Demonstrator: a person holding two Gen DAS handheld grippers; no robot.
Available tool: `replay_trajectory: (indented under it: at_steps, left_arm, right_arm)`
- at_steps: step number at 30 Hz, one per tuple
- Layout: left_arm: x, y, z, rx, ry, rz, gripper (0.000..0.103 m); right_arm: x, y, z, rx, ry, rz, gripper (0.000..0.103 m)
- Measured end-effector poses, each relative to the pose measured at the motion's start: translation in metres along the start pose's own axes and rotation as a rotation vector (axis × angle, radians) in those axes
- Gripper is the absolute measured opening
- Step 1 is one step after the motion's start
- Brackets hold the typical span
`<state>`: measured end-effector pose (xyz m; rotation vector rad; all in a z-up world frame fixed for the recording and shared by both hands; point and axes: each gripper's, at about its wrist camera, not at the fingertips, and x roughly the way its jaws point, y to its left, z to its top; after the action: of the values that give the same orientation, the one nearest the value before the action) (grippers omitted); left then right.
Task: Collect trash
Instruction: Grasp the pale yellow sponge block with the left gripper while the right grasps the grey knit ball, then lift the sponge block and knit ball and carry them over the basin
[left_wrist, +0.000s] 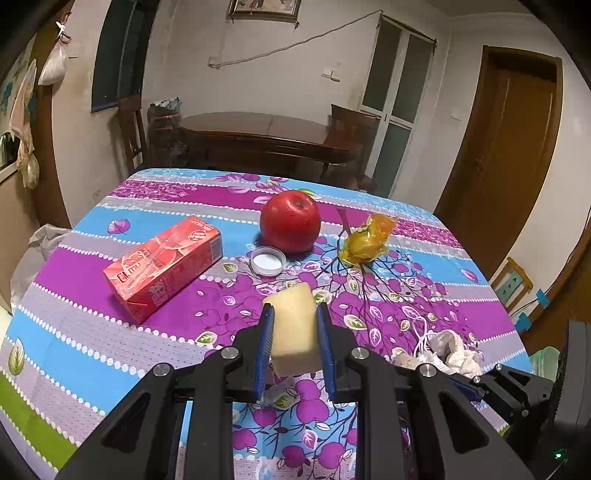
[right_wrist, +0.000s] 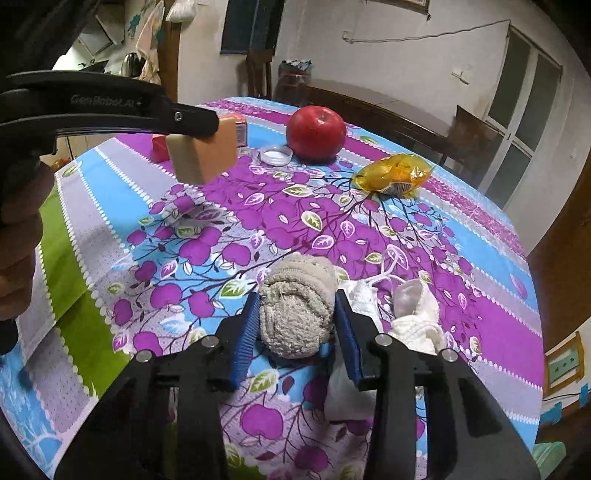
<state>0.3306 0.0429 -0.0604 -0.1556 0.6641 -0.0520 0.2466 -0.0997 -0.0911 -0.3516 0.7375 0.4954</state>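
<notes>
Bench: covered by a striped, flowered cloth; far edge and both side edges in view, near left corner dropping to a green band. Open cloth along the left stripes and across the near centre; right rear stripes also bare.

Second table: dark wood, behind the far edge, chairs at both ends. Door at far right.

Carton: red, lying flat at left, well apart from the left edge. In the right wrist view partly hidden behind the left tongs.

Apple: red, upright, at rear centre, between carton and wrapper.

Left tongs: narrowed onto a pale block, blue pads pressing both sides. In the right wrist view block raised clear of the cloth, shadow beneath.

Right tongs: clamped on a grey rolled rag, pads against both sides. Rag apparently resting on the cloth; contact not certain.

White cloth scraps: crumpled, with a cord, just beside the right tongs, touching the right finger, near the right edge.

Wrapper: yellow, crumpled, right of the apple, near it.

Lid: white, round, open side up, just in front of the apple.
</notes>
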Motion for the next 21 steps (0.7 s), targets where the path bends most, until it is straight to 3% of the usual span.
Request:
replay_trajectory:
  at_steps: [4, 8, 15, 21]
  left_arm:
    - [-0.006, -0.001, 0.001, 0.01, -0.02, 0.001, 0.025]
    - [-0.015, -0.017, -0.001, 0.067, -0.036, 0.016, 0.025]
    - [-0.048, -0.07, -0.023, 0.212, -0.057, 0.001, 0.025]
    - [-0.084, -0.12, -0.056, 0.288, -0.067, -0.044, 0.025]
  right_arm:
    - [-0.025, 0.001, 0.003, 0.035, -0.06, 0.043, 0.032]
    - [-0.079, 0.002, -0.001, 0.082, -0.167, 0.058, 0.032]
    - [-0.18, -0.022, -0.038, 0.201, -0.322, -0.042, 0.032]
    - [-0.222, -0.043, -0.08, 0.29, -0.367, -0.152, 0.032]
